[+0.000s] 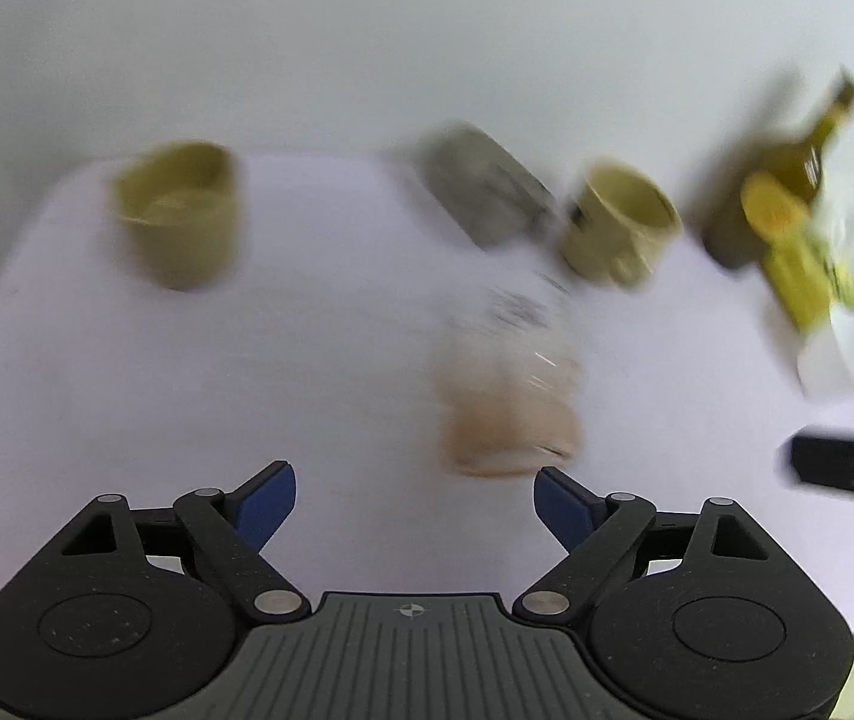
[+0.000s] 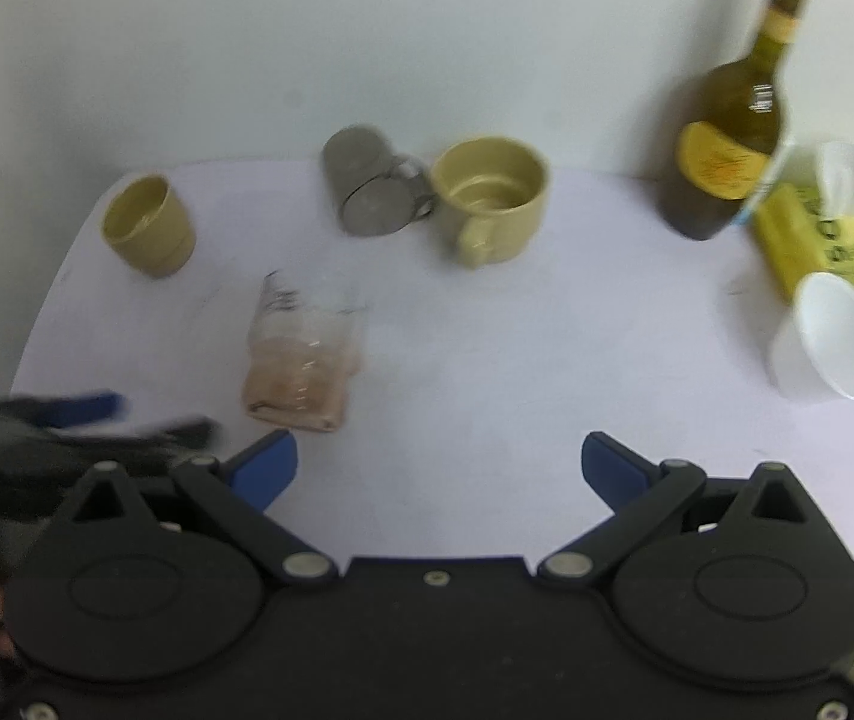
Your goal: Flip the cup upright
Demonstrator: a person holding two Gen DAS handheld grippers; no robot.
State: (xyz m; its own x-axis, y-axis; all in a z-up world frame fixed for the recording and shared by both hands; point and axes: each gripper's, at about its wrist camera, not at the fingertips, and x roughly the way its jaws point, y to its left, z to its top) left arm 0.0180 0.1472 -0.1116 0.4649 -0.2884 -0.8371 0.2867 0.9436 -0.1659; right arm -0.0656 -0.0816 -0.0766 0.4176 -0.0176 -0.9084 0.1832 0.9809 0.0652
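A metal cup with a handle lies tilted on its side at the back of the white table; it shows blurred in the left wrist view. My left gripper is open and empty, well short of it, with a clear bag of pinkish powder just ahead. The left gripper also shows blurred at the left of the right wrist view. My right gripper is open and empty above the table's front.
A small yellow cup stands at back left and a yellow mug beside the metal cup. A dark bottle, a yellow tissue pack and a white plastic cup stand at the right. A wall rises behind.
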